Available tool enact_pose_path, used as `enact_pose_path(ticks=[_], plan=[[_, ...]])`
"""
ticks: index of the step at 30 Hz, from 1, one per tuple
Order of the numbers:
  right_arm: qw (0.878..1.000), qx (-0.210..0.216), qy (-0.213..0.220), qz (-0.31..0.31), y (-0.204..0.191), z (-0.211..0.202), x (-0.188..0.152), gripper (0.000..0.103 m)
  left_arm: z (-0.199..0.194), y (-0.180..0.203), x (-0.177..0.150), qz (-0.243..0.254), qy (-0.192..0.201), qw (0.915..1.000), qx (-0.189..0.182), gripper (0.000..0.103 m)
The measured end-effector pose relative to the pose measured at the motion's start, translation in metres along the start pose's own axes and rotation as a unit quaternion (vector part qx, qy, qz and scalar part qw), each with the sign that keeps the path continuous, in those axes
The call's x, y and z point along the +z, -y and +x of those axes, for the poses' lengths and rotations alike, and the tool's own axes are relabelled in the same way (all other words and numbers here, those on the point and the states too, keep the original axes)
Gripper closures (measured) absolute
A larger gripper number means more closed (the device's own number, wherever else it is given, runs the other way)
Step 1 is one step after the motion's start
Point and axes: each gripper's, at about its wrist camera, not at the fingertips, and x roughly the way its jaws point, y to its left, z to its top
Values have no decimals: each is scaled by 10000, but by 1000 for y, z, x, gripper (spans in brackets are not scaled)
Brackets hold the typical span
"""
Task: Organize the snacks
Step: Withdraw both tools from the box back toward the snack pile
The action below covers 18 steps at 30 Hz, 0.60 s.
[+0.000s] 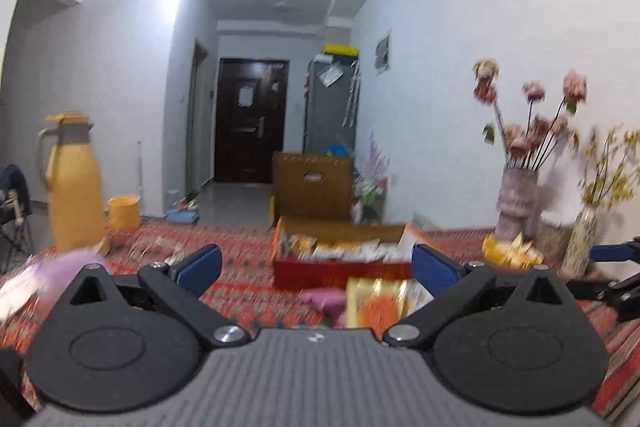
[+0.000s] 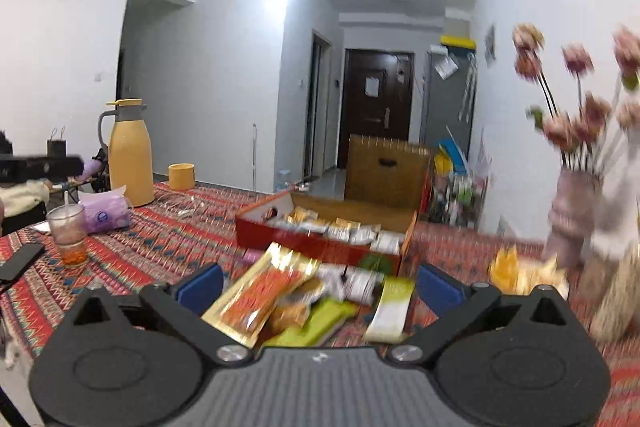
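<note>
An open red snack box (image 2: pixel 320 247) sits mid-table on the patterned cloth, with several packets inside. In front of it lies a loose pile: a gold-and-orange packet (image 2: pixel 264 295), a green packet (image 2: pixel 316 321) and a white-green one (image 2: pixel 392 307). My right gripper (image 2: pixel 320 287) hovers over this pile, open, its blue pads touching nothing. My left gripper (image 1: pixel 318 267) is also open and faces the same box (image 1: pixel 340 269), with the gold-orange packet (image 1: pixel 376 303) and a pink item (image 1: pixel 324 299) below it. A blue finger (image 1: pixel 612 251) of the right gripper shows at the right edge.
A yellow jug (image 2: pixel 130 155), a yellow cup (image 2: pixel 182 177), a purple tissue pack (image 2: pixel 106 213), a drink cup (image 2: pixel 68 235) and a phone (image 2: pixel 20 259) stand on the left. Flower vases (image 2: pixel 572 219) and yellow snacks (image 2: pixel 524 271) fill the right side. A brown crate (image 2: pixel 386 171) rises behind the box.
</note>
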Motion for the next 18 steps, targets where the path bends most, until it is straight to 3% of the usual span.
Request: enact_pose_path(ticks=[4, 9, 18], plan=[[9991, 128, -135, 377, -1, -1, -40, 0, -7, -2, -40, 220, -284, 9994, 17, 0], [9948, -70, -838, 581, -6, 27, -78, 0, 7, -7, -73, 210, -866, 9960, 49, 0], [9933, -235, -1038, 449, -12, 61, -85, 0, 47, -12, -80, 142, -1240, 9922, 80, 0]])
